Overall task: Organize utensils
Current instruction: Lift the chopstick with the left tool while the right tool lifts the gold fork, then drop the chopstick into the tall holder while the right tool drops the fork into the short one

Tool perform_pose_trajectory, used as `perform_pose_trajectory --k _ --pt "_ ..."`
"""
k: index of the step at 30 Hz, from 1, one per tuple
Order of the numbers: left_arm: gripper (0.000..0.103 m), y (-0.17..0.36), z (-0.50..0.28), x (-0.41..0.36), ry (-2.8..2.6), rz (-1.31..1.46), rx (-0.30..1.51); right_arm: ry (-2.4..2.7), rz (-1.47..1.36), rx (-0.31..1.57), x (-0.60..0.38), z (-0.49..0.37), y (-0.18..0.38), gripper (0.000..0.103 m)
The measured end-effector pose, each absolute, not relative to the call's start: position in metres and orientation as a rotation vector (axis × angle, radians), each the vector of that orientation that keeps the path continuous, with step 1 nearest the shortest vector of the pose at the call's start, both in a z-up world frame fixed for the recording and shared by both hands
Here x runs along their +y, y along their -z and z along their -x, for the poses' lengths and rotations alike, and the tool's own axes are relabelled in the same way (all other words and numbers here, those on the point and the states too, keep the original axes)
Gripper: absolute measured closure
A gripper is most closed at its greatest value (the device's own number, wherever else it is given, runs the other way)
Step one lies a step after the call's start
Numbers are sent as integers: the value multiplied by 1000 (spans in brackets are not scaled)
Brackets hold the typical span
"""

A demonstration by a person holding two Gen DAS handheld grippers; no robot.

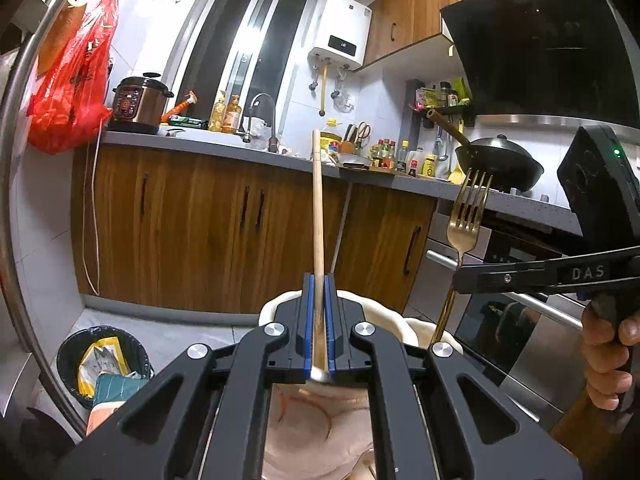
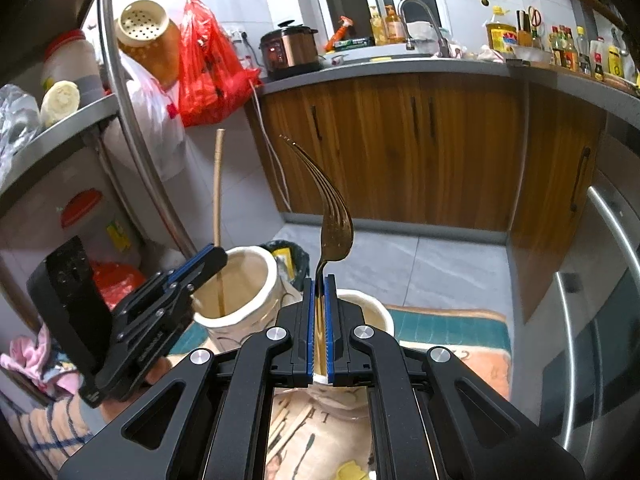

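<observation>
My left gripper (image 1: 319,280) is shut on a wooden chopstick (image 1: 318,200) that stands upright; its lower end sits inside a cream ceramic holder (image 2: 256,268). In the right wrist view the left gripper (image 2: 210,260) is at that holder's rim with the chopstick (image 2: 217,200) rising from it. My right gripper (image 2: 319,280) is shut on a gold fork (image 2: 334,224), tines up, above a second cream holder (image 2: 372,308). The fork (image 1: 468,208) and right gripper (image 1: 460,278) show at right in the left wrist view.
Wooden utensils (image 2: 288,424) lie on a cloth below the grippers. A steel rack (image 2: 120,120) stands left with jars. A bin (image 1: 100,364) sits on the floor. Wooden cabinets (image 2: 400,148) and an oven (image 2: 592,320) lie ahead and right.
</observation>
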State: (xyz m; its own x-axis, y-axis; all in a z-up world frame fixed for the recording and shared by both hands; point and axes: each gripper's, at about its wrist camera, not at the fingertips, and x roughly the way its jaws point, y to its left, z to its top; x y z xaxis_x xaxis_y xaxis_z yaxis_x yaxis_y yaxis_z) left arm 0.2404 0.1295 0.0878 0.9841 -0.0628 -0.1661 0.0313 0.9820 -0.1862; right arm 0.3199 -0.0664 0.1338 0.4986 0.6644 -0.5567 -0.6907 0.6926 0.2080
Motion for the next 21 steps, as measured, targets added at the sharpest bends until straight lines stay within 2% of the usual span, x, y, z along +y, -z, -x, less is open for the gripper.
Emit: perform_pose_trajectory --k 11,13,14,16,21 --pt "98 -93 -238 131 -41 194 222 -806 38 697 -49 -340 -121 98" --pt "91 -93 -236 132 -29 201 219 -801 31 707 -47 -344 -122 97" --pt "83 -94 -236 132 -29 205 218 -798 29 709 -48 -345 -121 97" --pt "61 -96 -232 132 -26 213 206 -795 18 718 -47 -350 -120 97" --pt "49 -100 -217 130 -17 204 185 -780 -7 734 -49 -359 -116 96"
